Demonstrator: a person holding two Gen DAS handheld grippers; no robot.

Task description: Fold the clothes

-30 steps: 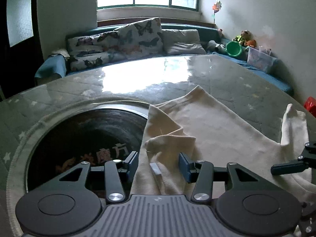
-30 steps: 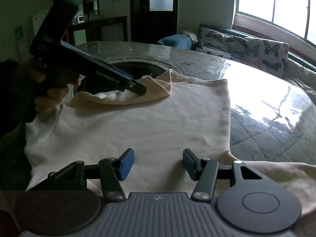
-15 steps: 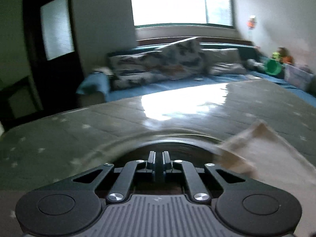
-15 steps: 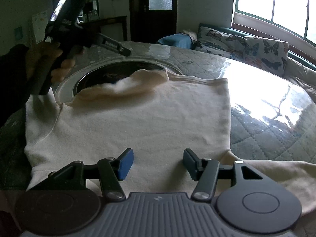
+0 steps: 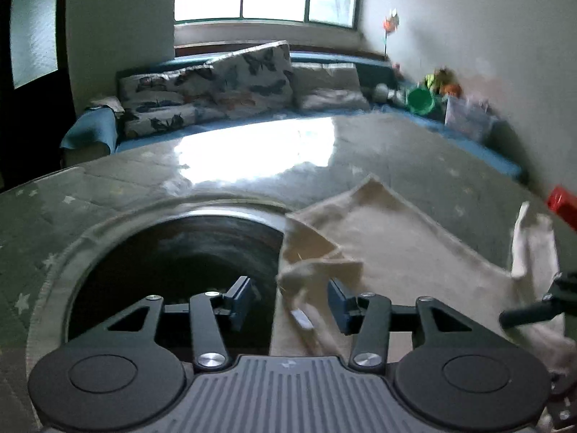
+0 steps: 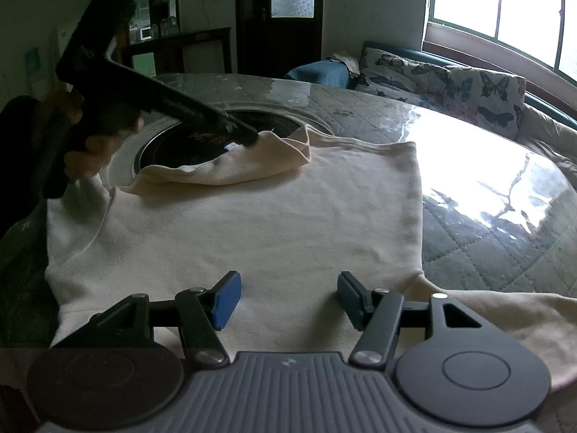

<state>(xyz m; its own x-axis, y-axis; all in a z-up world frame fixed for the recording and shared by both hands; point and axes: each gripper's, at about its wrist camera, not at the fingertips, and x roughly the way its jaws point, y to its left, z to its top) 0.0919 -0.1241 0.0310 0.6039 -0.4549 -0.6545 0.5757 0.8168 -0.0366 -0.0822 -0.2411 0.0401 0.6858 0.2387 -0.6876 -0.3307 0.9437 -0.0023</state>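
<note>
A cream-coloured long-sleeved cotton top (image 6: 274, 223) lies spread flat on a round table with a grey quilted cover under a glossy clear sheet (image 6: 497, 223). The table's dark round recessed centre pit (image 5: 173, 263) serves as the landmark: the top's body lies just beside the pit, and 1 folded-over sleeve (image 6: 249, 162) overlaps the pit's rim.

The left gripper (image 5: 290, 301), held in a person's hand (image 6: 86, 148), points down at that folded sleeve at the pit's edge. Its 2 blue-padded jaws have just been opening and stand apart, released; in its own view a bunched bit of sleeve with a small white label (image 5: 302, 319) lies between the pads, and no pad is seen pressing on it. That view is blurred.

The right gripper (image 6: 288, 299) hovers over the top's near hem, on the side away from the pit. Its jaws have also just been opening and are spread wide, grasping nothing, with flat cloth below them.

Beyond the pit stands a blue bench sofa with butterfly-print cushions (image 5: 216, 90).
</note>
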